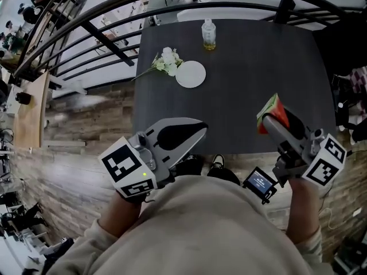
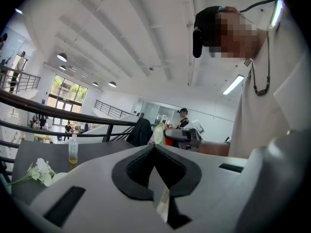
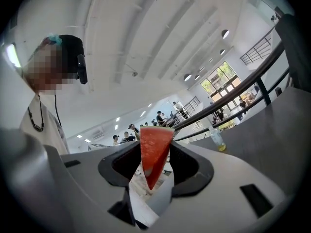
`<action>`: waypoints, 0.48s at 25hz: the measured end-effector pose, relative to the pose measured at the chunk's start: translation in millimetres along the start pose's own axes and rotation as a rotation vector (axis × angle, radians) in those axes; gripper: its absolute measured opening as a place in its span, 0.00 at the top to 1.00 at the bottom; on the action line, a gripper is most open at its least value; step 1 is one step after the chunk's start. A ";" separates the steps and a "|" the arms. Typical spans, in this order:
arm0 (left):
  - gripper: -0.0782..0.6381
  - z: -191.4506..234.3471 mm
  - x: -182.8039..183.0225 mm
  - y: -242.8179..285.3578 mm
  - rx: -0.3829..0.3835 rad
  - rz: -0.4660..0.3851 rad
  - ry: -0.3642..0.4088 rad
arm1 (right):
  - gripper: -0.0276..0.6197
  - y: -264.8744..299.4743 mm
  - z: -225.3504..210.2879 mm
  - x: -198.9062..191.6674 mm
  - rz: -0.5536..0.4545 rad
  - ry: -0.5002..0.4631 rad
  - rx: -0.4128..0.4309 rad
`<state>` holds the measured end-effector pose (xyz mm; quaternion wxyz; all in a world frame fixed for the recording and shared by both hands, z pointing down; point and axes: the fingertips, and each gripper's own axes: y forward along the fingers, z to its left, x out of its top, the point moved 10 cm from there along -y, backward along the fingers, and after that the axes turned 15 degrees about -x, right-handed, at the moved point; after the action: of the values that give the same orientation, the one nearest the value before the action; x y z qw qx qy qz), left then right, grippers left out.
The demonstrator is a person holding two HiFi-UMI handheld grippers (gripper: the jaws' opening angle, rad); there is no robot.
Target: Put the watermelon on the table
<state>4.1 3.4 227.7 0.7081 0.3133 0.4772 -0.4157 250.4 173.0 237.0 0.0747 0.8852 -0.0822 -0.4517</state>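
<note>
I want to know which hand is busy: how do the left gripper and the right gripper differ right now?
The left gripper holds nothing; the right gripper is clamped on a watermelon slice. The left gripper's jaws meet, while the right gripper's jaws are kept apart by the slice. Both carry a marker cube and point toward the dark table.

Bottle [image 1: 209, 34], white plate [image 1: 190, 74] (flowers [image 1: 168, 61] beside), railing [image 1: 106, 40]
</note>
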 end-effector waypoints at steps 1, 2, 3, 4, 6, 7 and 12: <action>0.88 10.0 0.0 -1.7 -0.002 -0.003 -0.001 | 0.66 10.2 -0.4 3.8 -0.004 -0.009 0.003; 0.88 19.9 0.6 -4.3 -0.003 -0.007 -0.003 | 0.66 20.5 1.0 6.8 -0.009 -0.014 0.008; 0.88 28.5 2.4 -7.6 -0.005 -0.012 -0.004 | 0.66 29.5 4.4 8.6 -0.012 -0.018 0.014; 0.88 35.4 5.4 -11.1 -0.010 -0.018 0.000 | 0.66 36.9 9.0 9.5 -0.012 -0.022 0.018; 0.88 44.8 12.5 -18.0 -0.029 -0.022 0.022 | 0.66 49.2 18.5 10.3 -0.001 -0.040 0.011; 0.88 48.3 15.5 -21.7 -0.043 -0.015 0.036 | 0.66 55.3 22.7 11.3 0.008 -0.054 -0.001; 0.88 70.6 5.2 -45.9 -0.144 0.100 0.022 | 0.66 88.3 48.6 18.4 0.009 -0.096 -0.037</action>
<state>-6.4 -78.5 245.3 0.7434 0.2898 0.4972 -0.3409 214.7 80.2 212.6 0.0889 0.8607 -0.0812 -0.4946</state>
